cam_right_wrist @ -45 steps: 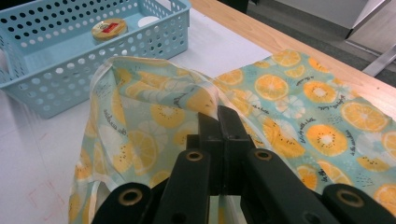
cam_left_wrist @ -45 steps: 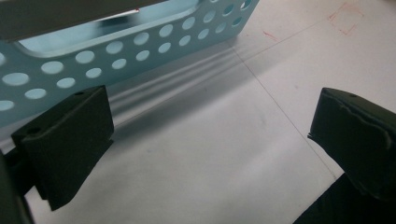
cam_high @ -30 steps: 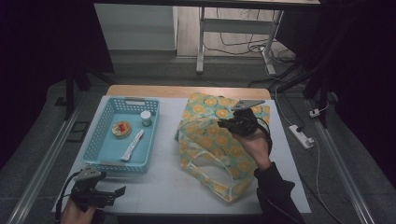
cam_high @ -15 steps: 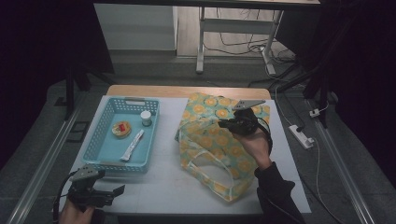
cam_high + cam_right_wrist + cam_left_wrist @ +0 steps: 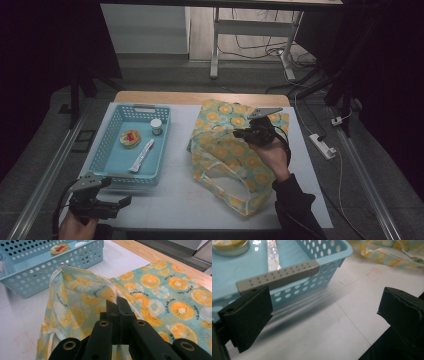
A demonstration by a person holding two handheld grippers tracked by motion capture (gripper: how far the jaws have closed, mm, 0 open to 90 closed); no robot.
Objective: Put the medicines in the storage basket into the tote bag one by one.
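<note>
Because the fruit-print tote bag [image 5: 160, 297] is thin, limp cloth, your right gripper [image 5: 117, 302] has its fingers clamped on the hem just ahead of them (light, slippery). Its mouth sags open on the tabletop [image 5: 175, 192]. Left gripper [image 5: 324, 312]: fingers apart, beside the perforated plastic basket [image 5: 322, 277].

I'm seeing the teal citrus-print fabric bag [image 5: 227, 160] lying crumpled on the white table, its rim lifting upward.
</note>
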